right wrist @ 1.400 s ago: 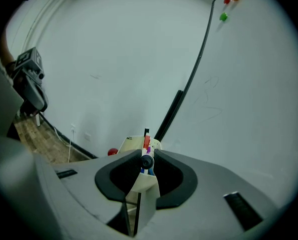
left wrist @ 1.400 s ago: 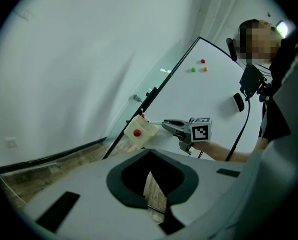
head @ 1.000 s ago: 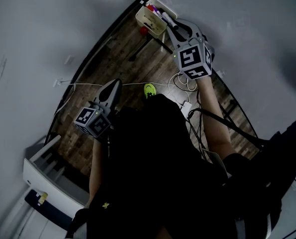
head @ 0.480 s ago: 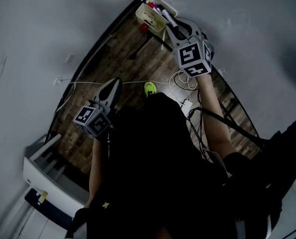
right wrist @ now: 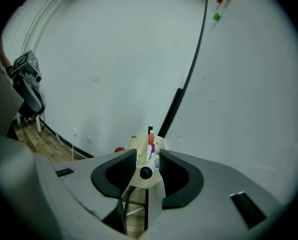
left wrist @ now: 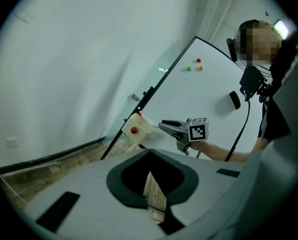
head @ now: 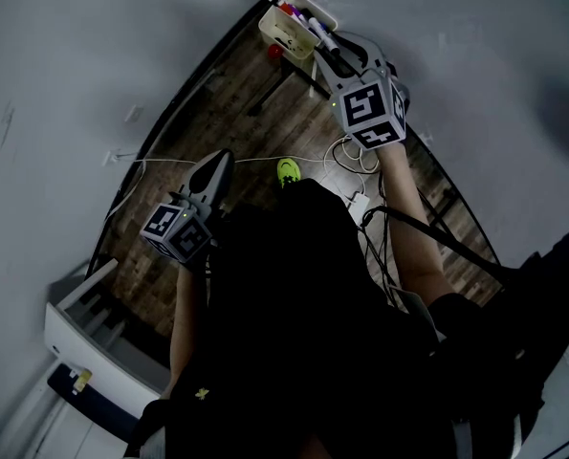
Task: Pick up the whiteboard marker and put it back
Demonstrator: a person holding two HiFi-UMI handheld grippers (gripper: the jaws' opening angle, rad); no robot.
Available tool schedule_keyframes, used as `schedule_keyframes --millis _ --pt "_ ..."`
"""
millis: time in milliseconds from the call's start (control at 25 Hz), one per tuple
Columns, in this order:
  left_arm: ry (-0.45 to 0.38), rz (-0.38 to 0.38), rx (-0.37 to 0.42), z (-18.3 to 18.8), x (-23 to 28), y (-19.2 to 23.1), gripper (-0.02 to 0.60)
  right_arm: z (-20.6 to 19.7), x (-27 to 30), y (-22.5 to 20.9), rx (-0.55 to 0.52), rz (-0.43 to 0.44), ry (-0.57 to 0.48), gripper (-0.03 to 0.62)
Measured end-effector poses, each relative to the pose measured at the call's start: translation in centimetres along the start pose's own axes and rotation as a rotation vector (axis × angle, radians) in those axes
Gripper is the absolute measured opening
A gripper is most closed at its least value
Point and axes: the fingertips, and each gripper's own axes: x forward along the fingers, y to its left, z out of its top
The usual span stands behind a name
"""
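While its jaws have just been opening, the right gripper (right wrist: 147,158) stands about half apart with the whiteboard marker (right wrist: 146,172) between them, seemingly unpinched, though one pad may brush the barrel. The marker's nose sits in the cream holder box (right wrist: 134,143) at lower centre, among other pens, by the whiteboard (right wrist: 249,84). The put-back looks to be at its release; next comes a straight withdrawal that doesn't drag the marker out. The left gripper (left wrist: 151,171) is closed and empty.

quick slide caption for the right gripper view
Right gripper, jaws just opening, with the whiteboard marker loose between them, tipped into the cream tray.
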Motion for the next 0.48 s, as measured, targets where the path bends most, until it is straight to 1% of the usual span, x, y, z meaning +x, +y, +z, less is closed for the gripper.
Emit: schedule_keyframes --millis 280,480 --pt "0.011 -0.016 0.02 0.6 0.4 0.1 0.032 0.1 -0.9 -0.2 0.021 -0.01 -0.014 0.138" --pt "0.013 -0.023 0.034 1.5 0.1 0.3 0.032 -0.4 -2.1 -0.5 0.038 -0.028 -0.003 0.138"
